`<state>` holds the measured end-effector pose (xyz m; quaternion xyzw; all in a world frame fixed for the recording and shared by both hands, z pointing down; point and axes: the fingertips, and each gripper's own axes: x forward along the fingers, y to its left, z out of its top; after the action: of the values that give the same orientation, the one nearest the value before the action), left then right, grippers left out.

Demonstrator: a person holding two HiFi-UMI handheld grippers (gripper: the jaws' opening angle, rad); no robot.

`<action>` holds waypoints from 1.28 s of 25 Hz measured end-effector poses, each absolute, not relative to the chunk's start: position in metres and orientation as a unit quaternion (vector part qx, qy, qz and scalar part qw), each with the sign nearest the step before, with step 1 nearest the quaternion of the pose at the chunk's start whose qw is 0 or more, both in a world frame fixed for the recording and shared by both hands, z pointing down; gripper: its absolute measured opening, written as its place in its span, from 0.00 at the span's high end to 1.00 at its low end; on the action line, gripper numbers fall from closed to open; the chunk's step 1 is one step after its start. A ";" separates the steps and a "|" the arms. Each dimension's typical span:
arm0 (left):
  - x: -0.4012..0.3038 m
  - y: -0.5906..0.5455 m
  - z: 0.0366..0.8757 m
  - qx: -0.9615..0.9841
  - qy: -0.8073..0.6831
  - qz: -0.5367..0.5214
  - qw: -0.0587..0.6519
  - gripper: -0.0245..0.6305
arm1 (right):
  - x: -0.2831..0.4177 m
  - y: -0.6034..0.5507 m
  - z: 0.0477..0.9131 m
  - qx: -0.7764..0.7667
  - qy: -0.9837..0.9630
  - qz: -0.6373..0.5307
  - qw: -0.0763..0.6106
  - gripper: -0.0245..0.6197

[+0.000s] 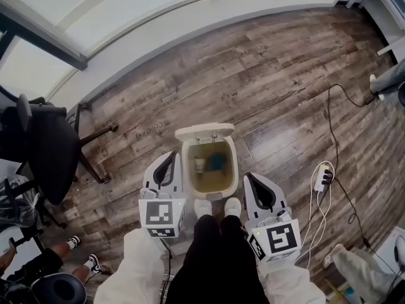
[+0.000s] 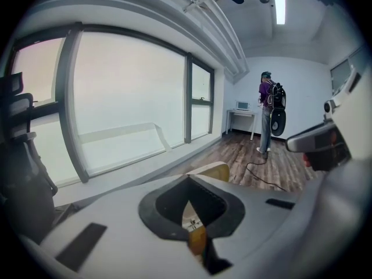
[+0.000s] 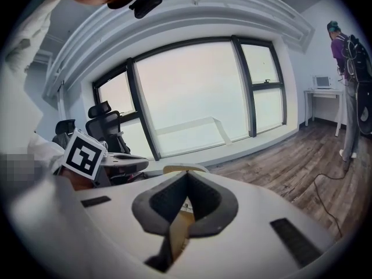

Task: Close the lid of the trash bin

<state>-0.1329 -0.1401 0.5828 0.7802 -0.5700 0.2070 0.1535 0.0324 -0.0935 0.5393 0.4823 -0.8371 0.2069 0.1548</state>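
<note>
While lid [image 1: 204,132] stands up, left gripper [image 1: 171,155], right gripper [image 1: 249,177] closed empty; bin [image 1: 235,170] contents unclear.

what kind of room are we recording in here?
Most likely an office: a black office chair beside large windows, a small desk with a monitor in the far corner, and a wood-plank floor.

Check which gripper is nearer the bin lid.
Left. The left gripper sits beside the left wall of the bin, with its tips just short of the raised lid. The right gripper flanks the right wall farther back, toward the person.
</note>
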 end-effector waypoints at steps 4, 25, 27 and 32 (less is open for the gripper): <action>-0.136 -0.162 0.587 0.784 -0.565 0.214 0.141 0.96 | 0.032 -0.095 0.545 0.480 -0.838 0.208 0.158 0.93; -0.096 -0.273 0.624 0.827 -0.430 0.351 0.091 0.96 | 0.047 -0.082 0.563 0.490 -0.825 0.228 0.166 0.93; -0.094 -0.270 0.630 0.830 -0.417 0.358 0.097 0.96 | 0.047 -0.083 0.564 0.491 -0.824 0.229 0.167 0.93; -0.097 -0.259 0.640 0.827 -0.418 0.351 0.139 0.96 | 0.046 -0.083 0.564 0.492 -0.823 0.231 0.164 0.93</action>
<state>-0.0966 -0.2595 0.6399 0.8266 -0.4175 0.3508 0.1390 0.0463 -0.0827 0.5637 0.4915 -0.8234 0.2310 0.1643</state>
